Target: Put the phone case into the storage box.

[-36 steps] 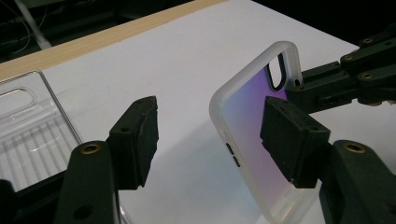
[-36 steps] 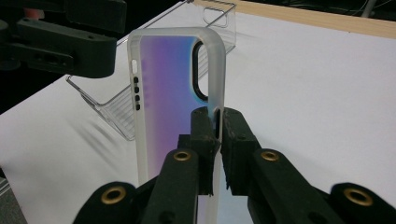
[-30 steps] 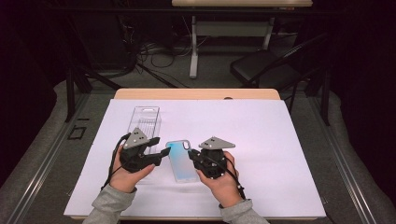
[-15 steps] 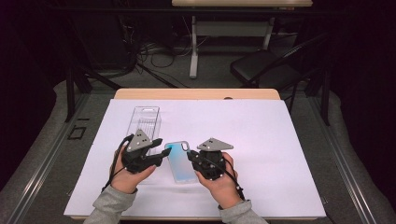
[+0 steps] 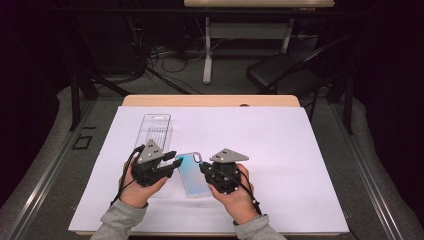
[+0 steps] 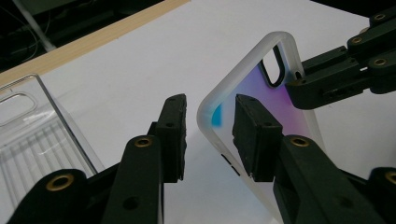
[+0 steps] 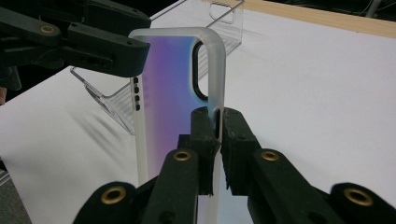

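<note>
The left claw (image 6: 208,135) has slid its spread jaws astride the case (image 6: 261,88) edge, ready to pinch; the right claw (image 7: 218,140) already pinches the opposite rim

Phone case (image 7: 173,93): lower end cut off by the bottom edge in the right gripper view, part of its rim covered where the right gripper (image 7: 217,140) pinches it. Clear plastic tray (image 6: 32,135): cut off at the left and bottom edges in the left gripper view, near side hidden behind the left gripper (image 6: 210,135). Both forearms: cut off at the bottom edge in the high view.
</note>
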Demonstrator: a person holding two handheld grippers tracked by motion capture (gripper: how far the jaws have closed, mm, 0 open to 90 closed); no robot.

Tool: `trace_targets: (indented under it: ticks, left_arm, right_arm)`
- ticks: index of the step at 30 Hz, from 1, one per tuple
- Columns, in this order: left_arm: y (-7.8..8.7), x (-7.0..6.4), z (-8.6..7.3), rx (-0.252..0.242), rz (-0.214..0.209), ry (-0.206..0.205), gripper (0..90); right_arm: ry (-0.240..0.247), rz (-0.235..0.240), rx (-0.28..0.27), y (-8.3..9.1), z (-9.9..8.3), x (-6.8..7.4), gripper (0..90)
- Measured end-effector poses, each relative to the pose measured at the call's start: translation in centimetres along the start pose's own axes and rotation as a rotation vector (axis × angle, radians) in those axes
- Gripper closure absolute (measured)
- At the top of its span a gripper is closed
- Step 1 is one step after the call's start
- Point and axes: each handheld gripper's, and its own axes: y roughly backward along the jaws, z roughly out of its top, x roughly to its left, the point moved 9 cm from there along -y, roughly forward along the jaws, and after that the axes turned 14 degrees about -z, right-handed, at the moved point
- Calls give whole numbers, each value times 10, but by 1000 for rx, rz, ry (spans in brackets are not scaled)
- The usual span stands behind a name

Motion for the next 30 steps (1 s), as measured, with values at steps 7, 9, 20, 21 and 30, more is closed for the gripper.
trace_targets:
  ticks: [7, 9, 20, 21, 30]
  left_arm:
    - [0, -1, 0, 4, -1, 8, 672]
    - [0, -1, -1, 7, 1, 8, 677]
    - [0, -2, -2, 22, 2, 9, 730]
    - [0, -2, -2, 22, 2, 9, 731]
    - [1, -1, -2, 28, 6, 12, 755]
  right_arm:
    - [6, 0, 2, 0, -1, 1, 842]
    - [6, 1, 2, 0, -1, 1, 842]
    - [8, 5, 5, 0, -1, 2, 842]
    - [8, 5, 5, 0, -1, 2, 842]
    - [5, 6, 10, 0, -2, 3, 842]
